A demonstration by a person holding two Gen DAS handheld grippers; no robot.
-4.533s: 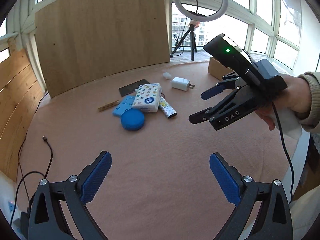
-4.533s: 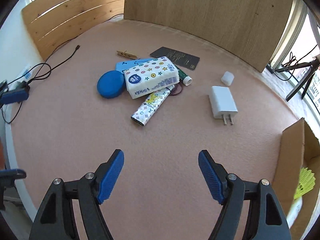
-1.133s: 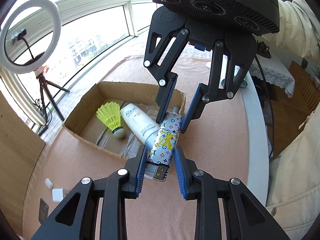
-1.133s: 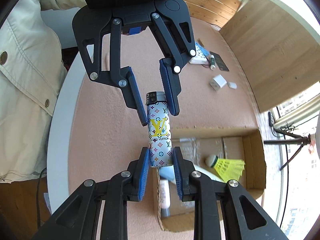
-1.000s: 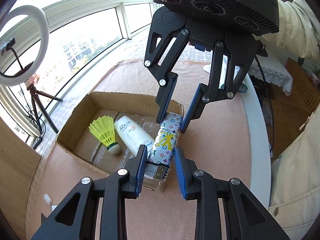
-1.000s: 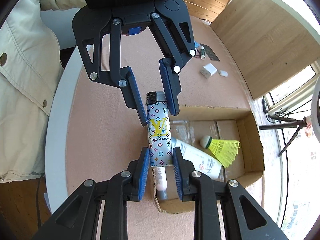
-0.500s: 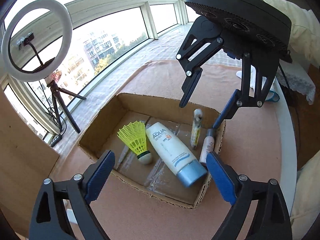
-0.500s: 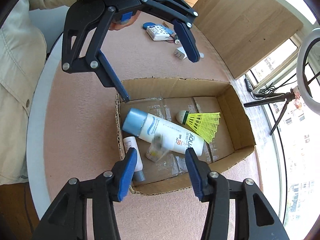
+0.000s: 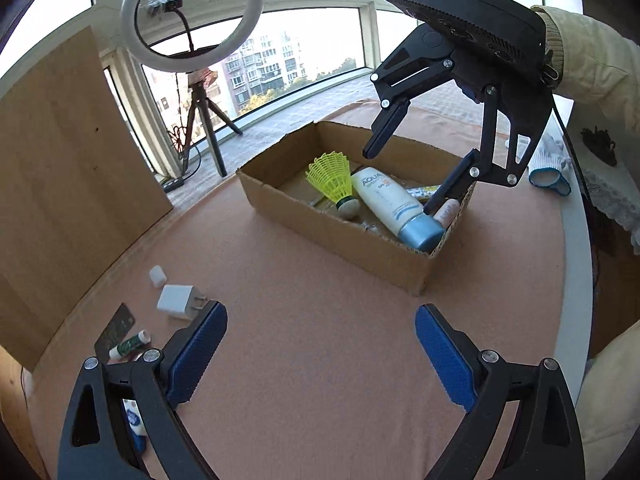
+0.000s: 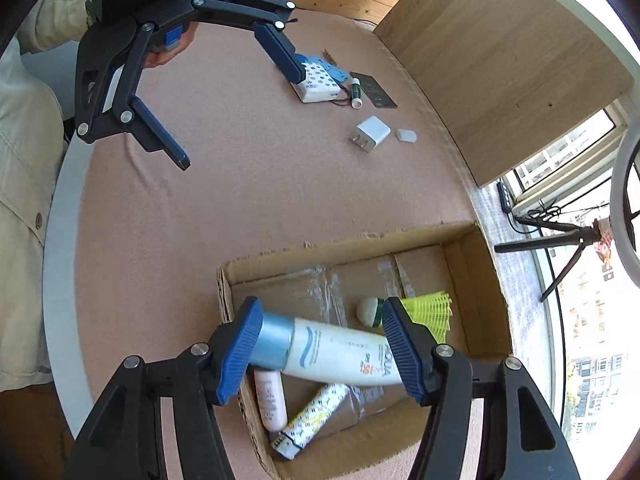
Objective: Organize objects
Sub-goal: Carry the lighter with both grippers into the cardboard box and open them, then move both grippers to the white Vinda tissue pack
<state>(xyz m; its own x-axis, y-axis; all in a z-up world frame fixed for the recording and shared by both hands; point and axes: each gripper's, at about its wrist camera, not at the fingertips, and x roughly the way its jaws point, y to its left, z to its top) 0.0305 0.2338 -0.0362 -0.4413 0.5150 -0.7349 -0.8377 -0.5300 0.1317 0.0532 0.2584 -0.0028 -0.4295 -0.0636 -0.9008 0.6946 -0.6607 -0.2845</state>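
Lying in the cardboard box point(image 10: 472, 264), patterned white lighter point(image 10: 310, 420), tilted.

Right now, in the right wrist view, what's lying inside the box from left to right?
Pink tube → patterned lighter → white sunscreen bottle → yellow shuttlecock, all inside the cardboard box.

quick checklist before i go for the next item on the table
1. Lighter in the box: ok.
2. Left gripper open and empty, jaws just opened: ok.
3. Right gripper empty, jaws just opening above the sunscreen tube: ok.
4. Charger out in the open on the table: ok.
5. Tissue pack free to grab: cannot tell, left gripper partly hides it.
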